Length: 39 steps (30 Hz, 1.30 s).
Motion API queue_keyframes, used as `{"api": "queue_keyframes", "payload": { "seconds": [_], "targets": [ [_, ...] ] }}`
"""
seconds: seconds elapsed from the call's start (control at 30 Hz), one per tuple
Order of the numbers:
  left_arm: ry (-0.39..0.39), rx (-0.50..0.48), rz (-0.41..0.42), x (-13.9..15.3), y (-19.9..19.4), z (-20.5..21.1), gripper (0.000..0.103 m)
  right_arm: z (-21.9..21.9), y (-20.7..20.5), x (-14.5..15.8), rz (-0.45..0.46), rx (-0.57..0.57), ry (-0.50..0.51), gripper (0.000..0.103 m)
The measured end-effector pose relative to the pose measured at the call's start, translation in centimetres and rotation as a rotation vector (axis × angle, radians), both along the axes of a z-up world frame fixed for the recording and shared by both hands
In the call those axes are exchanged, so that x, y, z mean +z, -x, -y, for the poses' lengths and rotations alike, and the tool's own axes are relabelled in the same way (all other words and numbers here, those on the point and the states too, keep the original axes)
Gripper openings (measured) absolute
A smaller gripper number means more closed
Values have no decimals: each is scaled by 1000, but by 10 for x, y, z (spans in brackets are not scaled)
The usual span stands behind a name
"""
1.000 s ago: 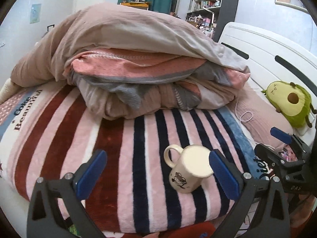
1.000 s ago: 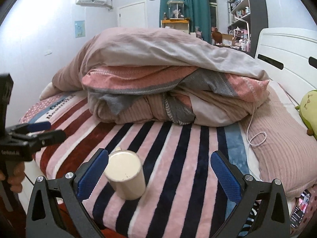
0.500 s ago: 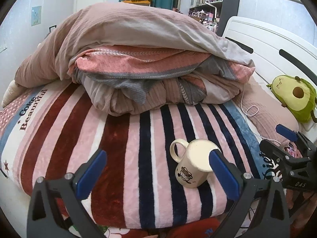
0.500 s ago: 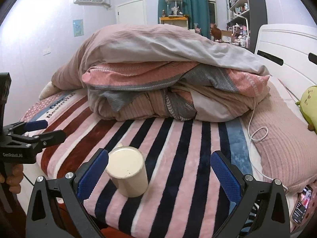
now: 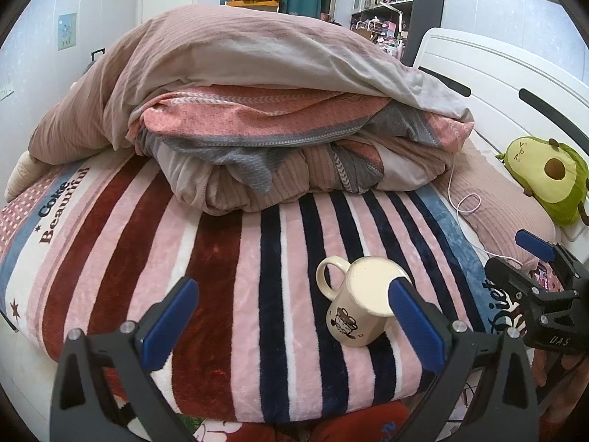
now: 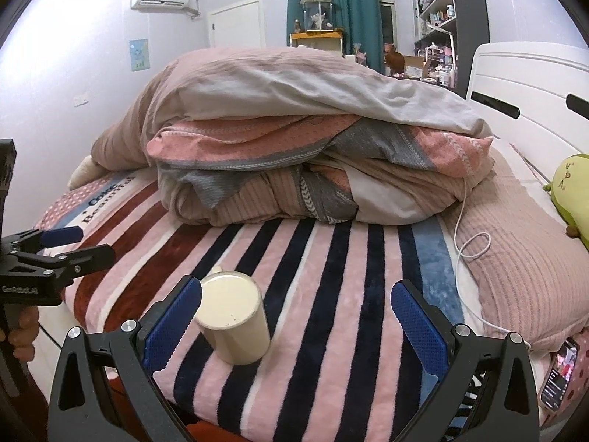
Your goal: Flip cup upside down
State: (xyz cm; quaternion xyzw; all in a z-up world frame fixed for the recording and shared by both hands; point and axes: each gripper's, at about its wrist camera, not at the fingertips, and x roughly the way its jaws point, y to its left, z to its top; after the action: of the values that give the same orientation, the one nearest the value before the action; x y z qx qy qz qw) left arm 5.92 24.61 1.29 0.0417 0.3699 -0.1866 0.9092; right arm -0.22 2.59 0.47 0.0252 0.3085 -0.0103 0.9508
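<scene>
1. The fingers of the left gripper (image 5: 292,316) are spread wide with nothing held; its right pad overlaps the cup (image 5: 362,304) in the lower right of the left wrist view, though contact cannot be confirmed.
2. The fingers of the right gripper (image 6: 294,316) are likewise parted and empty, the left pad just beside the cup (image 6: 233,318) at lower left, apparently framed for a grasp.
3. The cup is seen standing, slightly tilted, near the front edge of the striped blanket (image 5: 228,276) on the bed.
4. It is cream-coloured, with a loop handle and a small cartoon print; its top looks flat and pale.
</scene>
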Motion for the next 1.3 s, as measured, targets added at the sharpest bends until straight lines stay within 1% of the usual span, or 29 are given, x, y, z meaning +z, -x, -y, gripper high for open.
{"api": "queue_keyframes", "payload": {
  "seconds": [0.63, 0.77, 1.3],
  "targets": [
    [-5, 4, 1, 2, 3, 2, 102, -1, 1, -1, 0, 9, -14, 103],
    [9, 0, -7, 1, 0, 0, 102, -1, 1, -2, 5, 11, -24, 103],
    [6, 4, -8, 1, -3, -3, 102, -3, 3, -4, 3, 16, -34, 103]
  ]
}}
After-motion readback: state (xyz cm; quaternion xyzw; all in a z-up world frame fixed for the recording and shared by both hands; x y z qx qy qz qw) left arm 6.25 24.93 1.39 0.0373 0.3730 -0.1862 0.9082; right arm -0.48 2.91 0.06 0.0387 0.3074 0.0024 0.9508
